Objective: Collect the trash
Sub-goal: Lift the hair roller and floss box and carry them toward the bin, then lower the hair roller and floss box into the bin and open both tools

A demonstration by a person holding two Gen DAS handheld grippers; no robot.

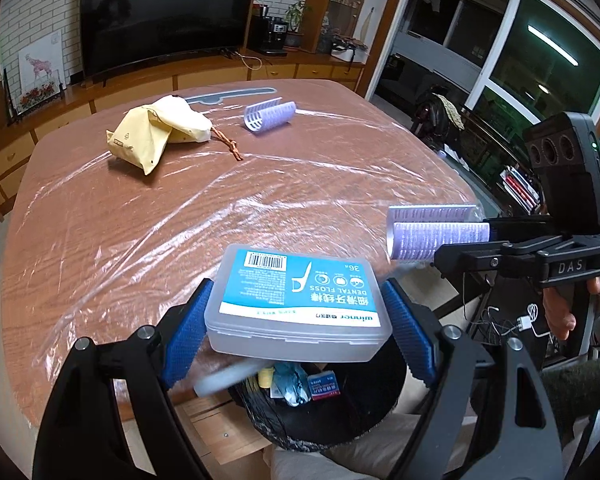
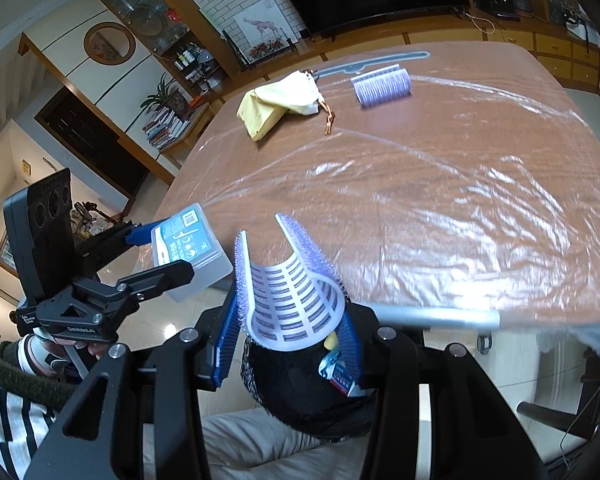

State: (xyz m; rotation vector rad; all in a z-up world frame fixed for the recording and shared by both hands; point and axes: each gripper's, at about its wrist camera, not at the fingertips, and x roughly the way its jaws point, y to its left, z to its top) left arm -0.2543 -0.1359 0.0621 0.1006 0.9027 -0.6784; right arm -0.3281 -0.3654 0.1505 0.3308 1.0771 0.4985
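Note:
My left gripper [image 1: 296, 320] is shut on a clear plastic dental floss box [image 1: 300, 300] with a blue label, held above a black trash bin [image 1: 340, 412] below the table's near edge. My right gripper [image 2: 288, 320] is shut on a purple hair roller [image 2: 292, 292], squeezed between the blue pads over the same bin [image 2: 300, 396]. In the left wrist view that roller [image 1: 436, 232] shows at the right, clamped by the other gripper [image 1: 480, 236]. On the far side of the table lie a yellow pouch [image 1: 156, 132] and a second purple roller [image 1: 270, 116].
The wooden table [image 1: 220, 208] is covered with clear plastic film. A grey flat tool [image 1: 228, 95] lies at its far edge. The bin holds several scraps. A TV and cabinets stand behind. A person's legs are under the grippers.

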